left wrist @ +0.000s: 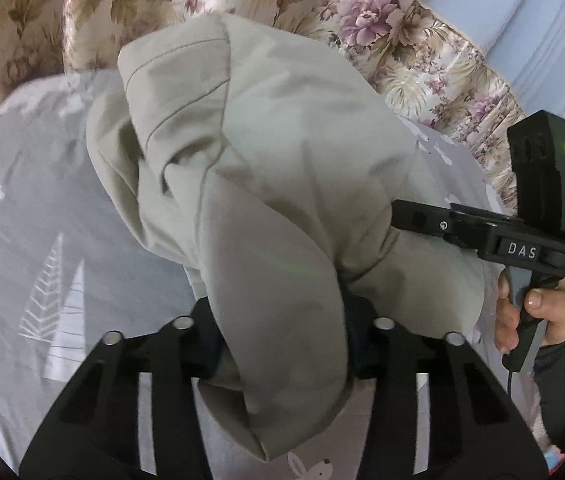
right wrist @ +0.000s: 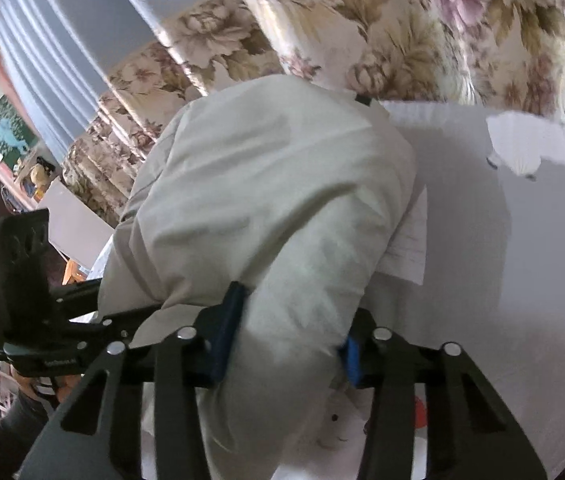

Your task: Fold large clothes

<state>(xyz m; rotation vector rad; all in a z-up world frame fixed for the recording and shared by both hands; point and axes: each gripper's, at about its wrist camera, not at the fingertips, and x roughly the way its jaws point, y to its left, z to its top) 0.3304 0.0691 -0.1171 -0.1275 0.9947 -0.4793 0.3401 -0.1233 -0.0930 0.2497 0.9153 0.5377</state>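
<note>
1. Left gripper (left wrist: pixel 282 344) was clamped on a fold of the beige garment (left wrist: pixel 266 152).
2. Right gripper (right wrist: pixel 288 332) pinched the same garment (right wrist: pixel 266 184).
3. Garment hung bunched over the grey sheet (left wrist: pixel 42 208), floral curtain (left wrist: pixel 402 40) behind.

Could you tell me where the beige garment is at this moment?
The beige garment hangs bunched between both grippers, above the grey bedsheet, clamped in the left gripper and right gripper.

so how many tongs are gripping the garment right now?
2. Left tongs clamp a bunched fold of the pale beige fabric garment; right tongs clamp another bunch beside them.
</note>
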